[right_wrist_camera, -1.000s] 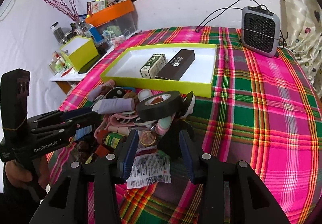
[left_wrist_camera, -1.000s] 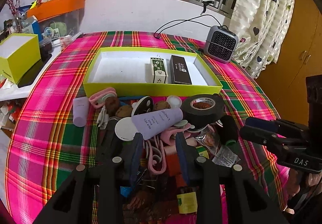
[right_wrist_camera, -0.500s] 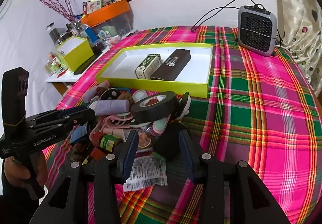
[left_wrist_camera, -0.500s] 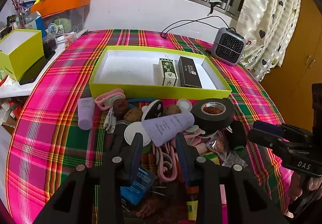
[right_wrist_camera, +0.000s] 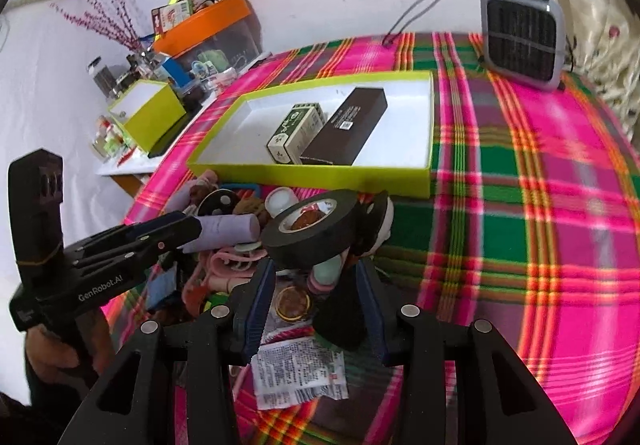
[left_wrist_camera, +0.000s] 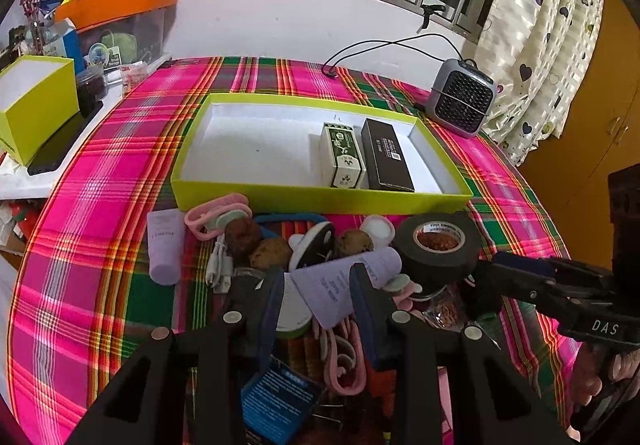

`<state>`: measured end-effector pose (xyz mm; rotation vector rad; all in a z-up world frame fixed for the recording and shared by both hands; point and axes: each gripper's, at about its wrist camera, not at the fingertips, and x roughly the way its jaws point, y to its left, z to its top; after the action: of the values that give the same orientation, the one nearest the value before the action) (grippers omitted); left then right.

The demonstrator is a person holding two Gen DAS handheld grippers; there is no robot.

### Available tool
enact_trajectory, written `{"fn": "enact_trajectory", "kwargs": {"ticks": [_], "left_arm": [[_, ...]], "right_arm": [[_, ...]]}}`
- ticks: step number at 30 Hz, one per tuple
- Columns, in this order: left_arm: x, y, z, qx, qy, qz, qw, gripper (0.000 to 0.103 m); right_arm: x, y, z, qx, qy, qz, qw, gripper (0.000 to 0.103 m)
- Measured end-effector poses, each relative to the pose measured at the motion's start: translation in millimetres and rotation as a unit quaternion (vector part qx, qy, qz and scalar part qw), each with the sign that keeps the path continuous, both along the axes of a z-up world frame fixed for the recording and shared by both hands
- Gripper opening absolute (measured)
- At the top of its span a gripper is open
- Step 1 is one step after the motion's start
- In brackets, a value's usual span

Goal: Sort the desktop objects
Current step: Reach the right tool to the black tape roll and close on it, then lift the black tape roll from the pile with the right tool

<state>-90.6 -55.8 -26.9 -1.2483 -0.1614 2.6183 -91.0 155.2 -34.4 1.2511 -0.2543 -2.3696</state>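
Step in hand: picking from the pile on the table w/ plaid cloth (left_wrist_camera: 100, 181). Left claw (left_wrist_camera: 316, 285) apart, straddling the lilac plastic tube (left_wrist_camera: 344, 285), not clamped. Right claw (right_wrist_camera: 316, 277) apart over the black tape roll (right_wrist_camera: 316, 229). Next: close, lift, carry to the lime-green cardboard tray (left_wrist_camera: 320, 201) just behind.

Two cardboard cartons lie in the shallow lime-green tray (left_wrist_camera: 320, 201) beyond the fingers: one green-and-white carton (left_wrist_camera: 343, 155) and one long black carton (left_wrist_camera: 386, 155). Just ahead of the tips sits one roll of black tape (left_wrist_camera: 438, 245). Two lilac plastic tubes show, one left of the tips (left_wrist_camera: 165, 245) and one between them (left_wrist_camera: 344, 285). Three brown lumpy balls (left_wrist_camera: 270, 253) seem to sit ahead, though clutter may hide more.
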Motion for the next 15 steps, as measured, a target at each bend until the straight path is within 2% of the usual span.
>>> {"fn": "enact_trajectory", "kwargs": {"ticks": [9,13,15], "left_arm": [[-3.3,-0.5,-2.6,0.003,0.002,-0.009,1.0000,0.035],[-3.6,0.1,-2.6,0.006,0.004,-0.011,0.9999,0.035],[-3.9,0.3,-2.6,0.006,0.005,-0.012,0.9999,0.035]], "right_arm": [[-17.5,5.2,-4.7,-0.069,-0.050,-0.008,0.996,0.044],[-27.7,9.7,-7.3,-0.102,-0.082,-0.021,0.991,0.045],[-33.9,15.8,-11.4,-0.135,-0.108,-0.034,0.984,0.045]]}}
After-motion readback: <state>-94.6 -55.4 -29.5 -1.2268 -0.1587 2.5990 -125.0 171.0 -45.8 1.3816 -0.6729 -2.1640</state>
